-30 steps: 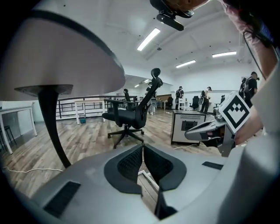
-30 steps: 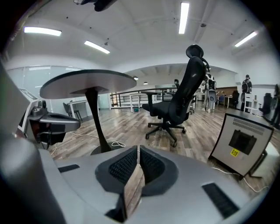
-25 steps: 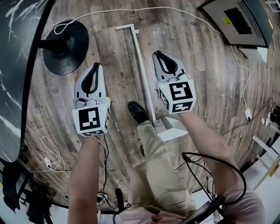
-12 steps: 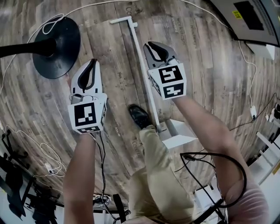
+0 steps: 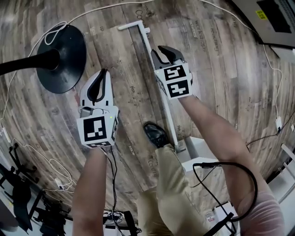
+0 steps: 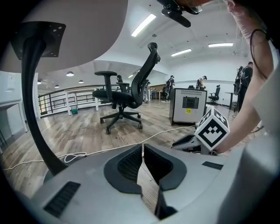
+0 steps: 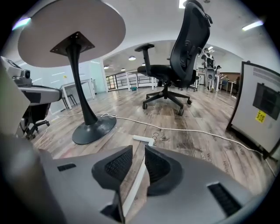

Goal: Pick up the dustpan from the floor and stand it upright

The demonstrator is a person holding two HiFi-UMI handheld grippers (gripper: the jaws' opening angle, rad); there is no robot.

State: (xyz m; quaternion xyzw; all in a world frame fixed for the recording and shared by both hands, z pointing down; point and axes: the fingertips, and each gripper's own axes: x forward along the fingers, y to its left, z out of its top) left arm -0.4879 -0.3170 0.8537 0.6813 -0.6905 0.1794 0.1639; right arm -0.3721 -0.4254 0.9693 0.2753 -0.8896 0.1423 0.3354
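The white dustpan lies flat on the wood floor. Its long handle [image 5: 144, 40] runs from a T-shaped end at the top down to the pan [image 5: 193, 156] beside the person's shoe [image 5: 156, 134]. My right gripper [image 5: 159, 50] hovers over the upper part of the handle. In the right gripper view its jaws [image 7: 138, 159] stand slightly apart, and the handle [image 7: 139, 177] shows through the gap between them, lower down. My left gripper [image 5: 102, 73] is off to the left over bare floor, its jaws [image 6: 143, 155] closed together with nothing in them.
A black round table base [image 5: 64, 57] stands just left of the left gripper. A white cable [image 5: 216, 9] crosses the floor beyond the handle. A grey cabinet [image 5: 272, 18] sits at the top right, and an office chair [image 7: 175, 57] is farther off. More cables lie at the lower left.
My right gripper has moved up along the handle, away from the pan and closer to the T-shaped end. The left gripper stays beside it over the floor.
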